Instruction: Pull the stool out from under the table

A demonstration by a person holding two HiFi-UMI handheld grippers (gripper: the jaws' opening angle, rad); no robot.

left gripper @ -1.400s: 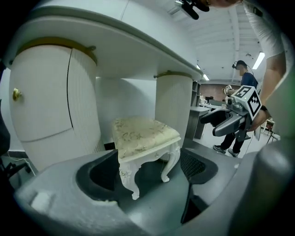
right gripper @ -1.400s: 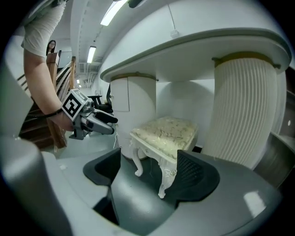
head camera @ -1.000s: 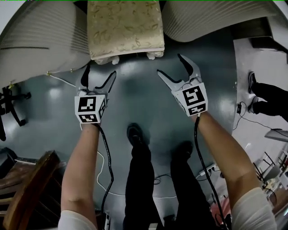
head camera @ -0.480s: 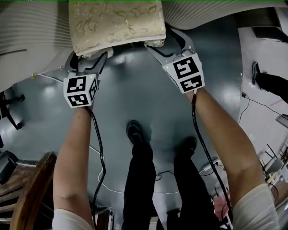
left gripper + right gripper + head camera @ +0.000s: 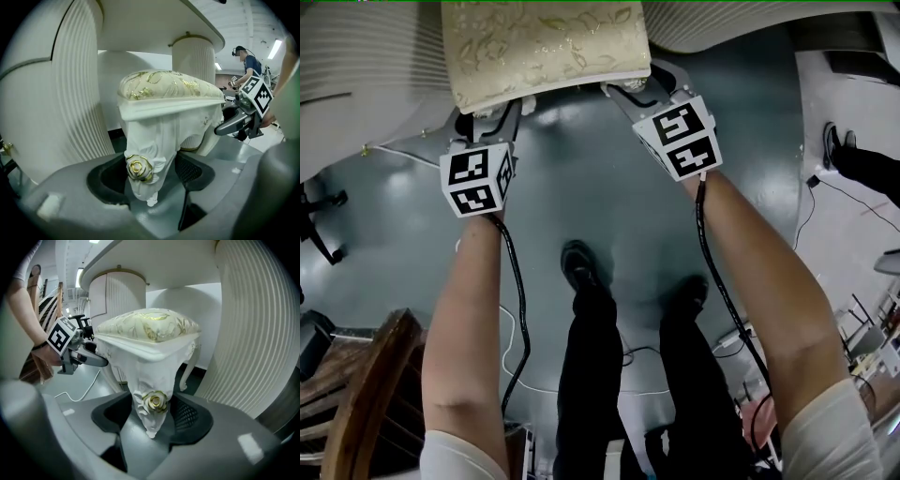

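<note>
Here, seen from above, a person is standing at the near edge of a white table (image 5: 366, 75) with ribbed, rounded pedestals, reaching both arms forward and down. The stool (image 5: 544, 42) – white carved legs, a cream cushion patterned in gold – is sitting partly tucked beneath that near edge, between the two pedestals, with its front rim poking out toward the person. The left gripper (image 5: 152, 171) is straddling the stool's front left leg (image 5: 143, 157). Its jaws are standing apart, the carved leg with its gold rose is sitting between the dark pads, and a sliver of gap is showing on the right side, so it appears to be cupping the leg, not clamping it. The right gripper (image 5: 152, 414) is doing the same at the front right leg (image 5: 152, 390). Its jaws are also parted, with the leg nearly filling the space between the pads – whether they are touching it cannot be told. Taking one front leg on each side looks deliberate: two low, matched holds should let the stool be drawn straight back without twisting or tipping. The person's feet are planted on the dark floor (image 5: 581, 197) behind the grippers, leaving room for the stool to come out. No pull looks to be under way yet, and the likely next step is closing both jaws firmly.
</note>
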